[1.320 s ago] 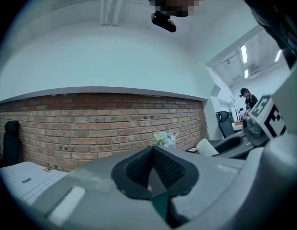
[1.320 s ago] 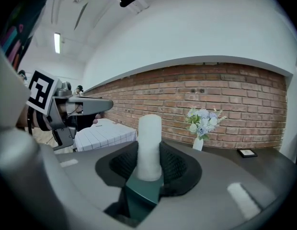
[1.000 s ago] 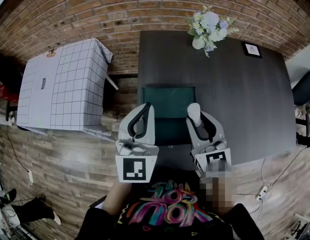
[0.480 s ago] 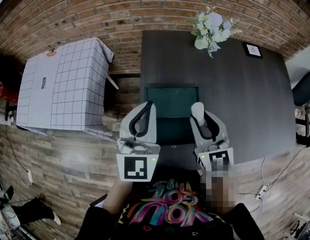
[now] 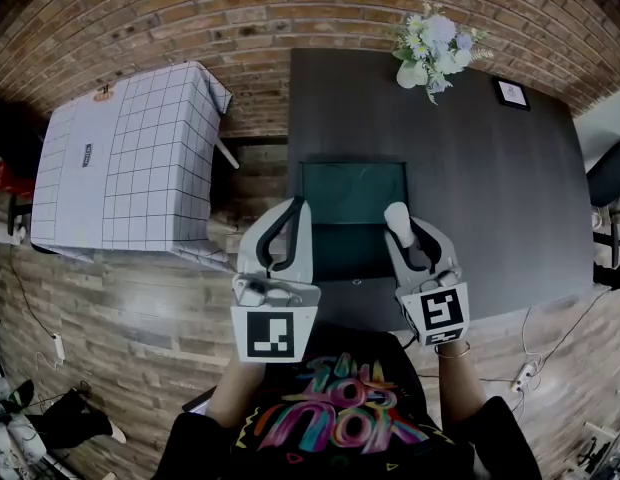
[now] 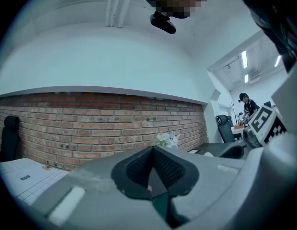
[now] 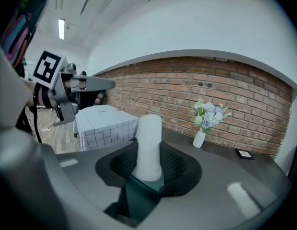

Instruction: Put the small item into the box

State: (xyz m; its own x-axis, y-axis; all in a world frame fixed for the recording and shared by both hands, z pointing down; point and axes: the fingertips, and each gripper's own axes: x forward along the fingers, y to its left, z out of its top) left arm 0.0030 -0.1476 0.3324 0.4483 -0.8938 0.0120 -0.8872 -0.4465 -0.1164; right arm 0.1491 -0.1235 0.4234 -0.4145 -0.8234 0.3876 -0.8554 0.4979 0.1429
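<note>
White and round-topped, the small cylinder [image 7: 149,143] stands upright between the jaws of the right gripper [image 7: 148,164], whose dark ribbed pads press on its lower part from both sides. It is firmly held, not yet let go. In the head view that gripper sits over the near right side of the dark green box [image 5: 350,196], with the cylinder about above the box's right wall. How high it hangs above the box cannot be told. The box is open-topped, looks empty, and lies toward the left edge of the dark desk [image 5: 490,188], close to the near edge.

The left gripper [image 6: 151,169] hovers by the box's near left corner with its jaws brought together on nothing — it has no part in the carry.

By my reading the pick-up and most of the carry are done. What is left is to bring the cylinder a little further inward over the box's floor, lower it, and open the pads.
</note>
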